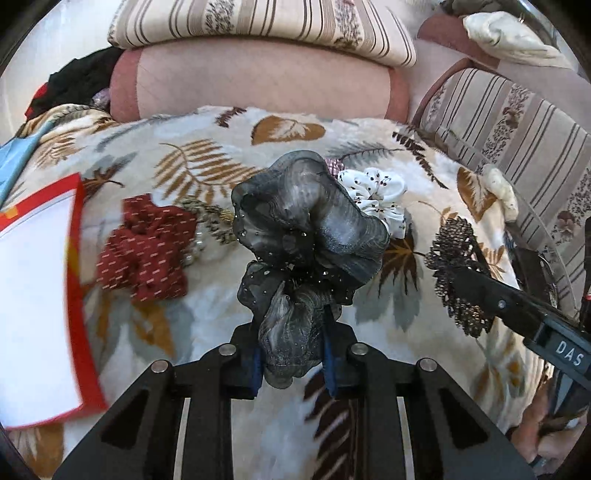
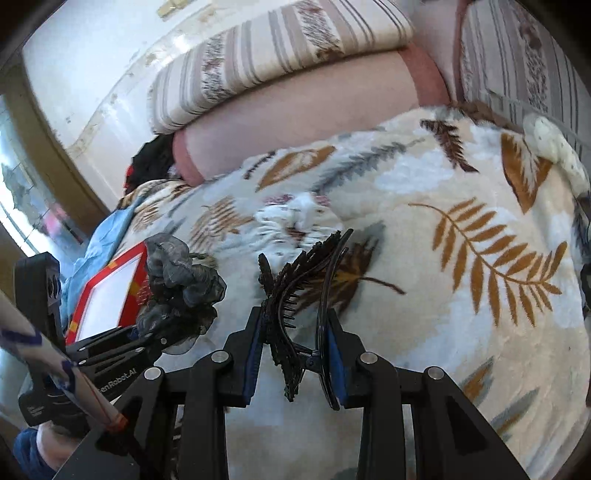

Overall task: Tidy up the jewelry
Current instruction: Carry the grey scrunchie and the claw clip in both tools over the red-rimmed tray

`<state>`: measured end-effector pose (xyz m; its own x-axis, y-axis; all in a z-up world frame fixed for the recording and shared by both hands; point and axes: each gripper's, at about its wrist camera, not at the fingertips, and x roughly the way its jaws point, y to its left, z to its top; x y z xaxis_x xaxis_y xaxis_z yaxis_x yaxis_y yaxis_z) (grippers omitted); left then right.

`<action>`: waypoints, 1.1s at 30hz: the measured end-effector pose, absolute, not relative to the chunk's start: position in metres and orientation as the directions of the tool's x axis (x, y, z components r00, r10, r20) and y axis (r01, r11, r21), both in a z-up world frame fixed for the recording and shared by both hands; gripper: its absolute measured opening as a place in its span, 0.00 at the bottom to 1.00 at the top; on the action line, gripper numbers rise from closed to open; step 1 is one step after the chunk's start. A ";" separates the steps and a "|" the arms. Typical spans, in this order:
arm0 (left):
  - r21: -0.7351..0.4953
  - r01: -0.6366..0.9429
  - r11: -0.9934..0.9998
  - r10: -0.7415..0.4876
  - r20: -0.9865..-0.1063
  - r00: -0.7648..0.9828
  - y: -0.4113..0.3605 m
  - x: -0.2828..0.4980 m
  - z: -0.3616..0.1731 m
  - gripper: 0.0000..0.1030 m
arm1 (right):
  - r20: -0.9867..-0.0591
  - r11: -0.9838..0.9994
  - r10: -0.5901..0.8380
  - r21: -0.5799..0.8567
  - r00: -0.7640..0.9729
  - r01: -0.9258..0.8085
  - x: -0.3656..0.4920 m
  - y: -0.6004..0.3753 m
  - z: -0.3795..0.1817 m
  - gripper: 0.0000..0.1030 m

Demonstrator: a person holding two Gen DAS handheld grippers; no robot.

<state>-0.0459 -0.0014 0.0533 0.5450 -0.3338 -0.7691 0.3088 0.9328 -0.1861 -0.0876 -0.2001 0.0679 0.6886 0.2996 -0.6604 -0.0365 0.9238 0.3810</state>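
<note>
My left gripper (image 1: 292, 354) is shut on a large grey-black organza scrunchie (image 1: 306, 236) and holds it above the leaf-patterned blanket (image 1: 192, 162). The scrunchie also shows in the right wrist view (image 2: 177, 280), at the left. My right gripper (image 2: 295, 354) is shut on a black leaf-shaped hair clip (image 2: 295, 295), squeezing its handles so the clip gapes. The clip also shows in the left wrist view (image 1: 458, 273), at the right. A dark red scrunchie (image 1: 147, 247), a white dotted scrunchie (image 1: 376, 199) and some pearls (image 1: 194, 251) lie on the blanket.
A red-edged box with a white inside (image 1: 37, 295) lies at the left, also in the right wrist view (image 2: 110, 295). A pink bolster (image 1: 258, 81) and striped cushions (image 1: 258, 22) line the back. A cream item (image 1: 502, 192) lies at the right.
</note>
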 end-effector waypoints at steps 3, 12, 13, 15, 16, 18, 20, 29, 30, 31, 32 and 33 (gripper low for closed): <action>-0.193 0.302 0.933 -0.338 -0.757 0.559 0.010 -0.060 0.063 0.23 | -0.654 0.930 0.305 0.360 0.693 -0.070 -0.097 -0.185 0.071 0.33; -0.194 0.262 0.945 -0.317 -0.734 0.601 0.044 -0.087 0.082 0.23 | -0.660 0.931 0.334 0.343 0.673 -0.126 -0.118 -0.157 0.075 0.33; -0.192 0.259 0.947 -0.314 -0.733 0.604 0.048 -0.090 0.082 0.23 | -0.659 0.929 0.341 0.347 0.670 -0.132 -0.120 -0.154 0.077 0.33; -0.191 0.247 0.950 -0.305 -0.730 0.612 0.055 -0.096 0.085 0.23 | -0.657 0.927 0.348 0.347 0.669 -0.142 -0.122 -0.147 0.081 0.33; -0.195 0.240 0.951 -0.304 -0.726 0.617 0.060 -0.099 0.087 0.23 | -0.655 0.926 0.353 0.346 0.668 -0.150 -0.124 -0.144 0.083 0.33; -0.199 0.230 0.953 -0.301 -0.724 0.620 0.068 -0.103 0.090 0.23 | -0.651 0.924 0.363 0.343 0.667 -0.169 -0.127 -0.135 0.089 0.33; -0.202 0.215 0.955 -0.294 -0.717 0.632 0.078 -0.108 0.094 0.23 | -0.646 0.921 0.376 0.337 0.665 -0.194 -0.130 -0.126 0.095 0.33; -0.226 0.153 0.962 -0.269 -0.692 0.670 0.118 -0.122 0.109 0.23 | -0.634 0.910 0.413 0.310 0.654 -0.274 -0.133 -0.087 0.120 0.33; -0.227 0.144 0.963 -0.264 -0.689 0.675 0.123 -0.123 0.110 0.23 | -0.634 0.909 0.415 0.306 0.653 -0.282 -0.132 -0.083 0.122 0.33; -0.230 0.134 0.964 -0.258 -0.685 0.681 0.128 -0.124 0.111 0.23 | -0.633 0.908 0.419 0.302 0.651 -0.292 -0.131 -0.078 0.125 0.33; -0.232 0.123 0.965 -0.252 -0.684 0.685 0.134 -0.125 0.113 0.23 | -0.631 0.907 0.422 0.298 0.651 -0.299 -0.131 -0.074 0.127 0.33; -0.234 0.108 0.966 -0.242 -0.681 0.691 0.140 -0.125 0.114 0.23 | -0.630 0.905 0.425 0.292 0.650 -0.308 -0.130 -0.069 0.130 0.33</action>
